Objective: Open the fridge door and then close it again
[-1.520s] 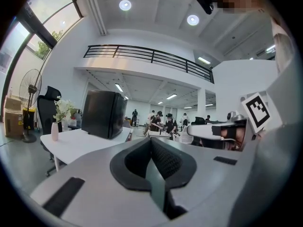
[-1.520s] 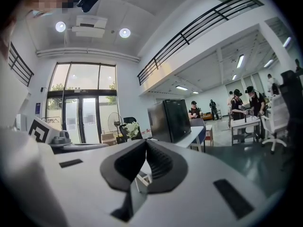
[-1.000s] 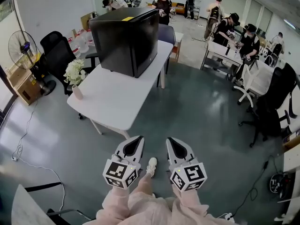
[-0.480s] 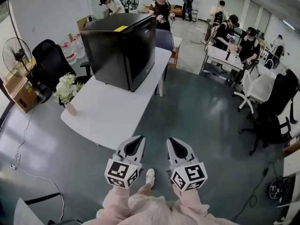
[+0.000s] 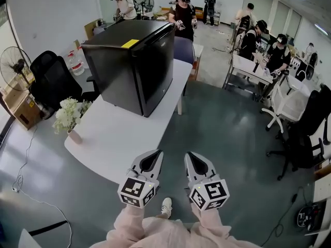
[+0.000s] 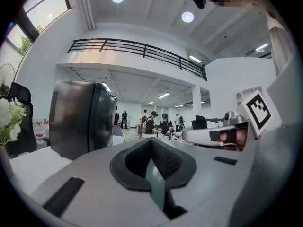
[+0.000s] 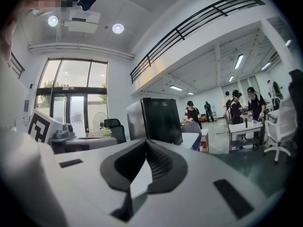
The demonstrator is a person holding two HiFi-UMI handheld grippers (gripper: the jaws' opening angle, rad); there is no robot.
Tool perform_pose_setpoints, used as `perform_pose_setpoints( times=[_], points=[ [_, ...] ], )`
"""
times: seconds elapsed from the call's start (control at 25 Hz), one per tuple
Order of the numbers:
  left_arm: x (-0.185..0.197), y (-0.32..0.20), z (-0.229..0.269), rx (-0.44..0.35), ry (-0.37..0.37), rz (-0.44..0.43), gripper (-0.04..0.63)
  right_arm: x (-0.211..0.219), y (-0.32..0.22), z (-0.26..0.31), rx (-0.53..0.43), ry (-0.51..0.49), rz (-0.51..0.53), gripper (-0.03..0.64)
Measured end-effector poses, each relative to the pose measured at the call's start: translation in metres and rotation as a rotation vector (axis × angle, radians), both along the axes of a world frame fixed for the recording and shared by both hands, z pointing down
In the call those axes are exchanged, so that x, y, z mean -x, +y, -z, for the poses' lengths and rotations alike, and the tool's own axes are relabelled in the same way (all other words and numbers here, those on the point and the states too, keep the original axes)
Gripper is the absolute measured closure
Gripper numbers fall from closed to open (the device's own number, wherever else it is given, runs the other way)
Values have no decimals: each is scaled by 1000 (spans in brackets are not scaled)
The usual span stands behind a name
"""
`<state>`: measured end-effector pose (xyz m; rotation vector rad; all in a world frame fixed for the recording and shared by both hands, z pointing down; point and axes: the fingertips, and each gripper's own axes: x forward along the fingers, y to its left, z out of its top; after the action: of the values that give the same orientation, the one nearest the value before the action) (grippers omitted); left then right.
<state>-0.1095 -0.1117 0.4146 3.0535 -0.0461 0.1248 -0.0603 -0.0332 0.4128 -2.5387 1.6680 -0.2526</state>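
A vase of white flowers [image 5: 70,119] stands at the left edge of the white table [image 5: 119,138]. Farther along that table sits the black fridge [image 5: 134,66], its door shut, well apart from both claws. Closer in, the left claw [image 5: 153,155] is held level by the table's near corner, jaws pressed together on nothing. Just beside it, the right claw [image 5: 191,156] hangs above the grey floor [image 5: 227,128], likewise closed and empty.

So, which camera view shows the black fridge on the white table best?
The head view: the whole fridge is visible from above, with its top, closed door and one side, standing on the table. The left gripper view shows it from low down, mostly its side. The right gripper view shows it smaller and farther off.
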Motion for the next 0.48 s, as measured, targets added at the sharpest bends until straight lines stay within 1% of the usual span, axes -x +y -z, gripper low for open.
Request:
perform_pose_setpoints(
  times=[0.24,0.48],
  points=[
    [-37,-38,1,-3,11,4,583,-38,-33,1,-5,7,-13,604],
    [-55,-64,-6,7,9,14,583,-61,-57,-7,8,4,-18,604]
  ],
)
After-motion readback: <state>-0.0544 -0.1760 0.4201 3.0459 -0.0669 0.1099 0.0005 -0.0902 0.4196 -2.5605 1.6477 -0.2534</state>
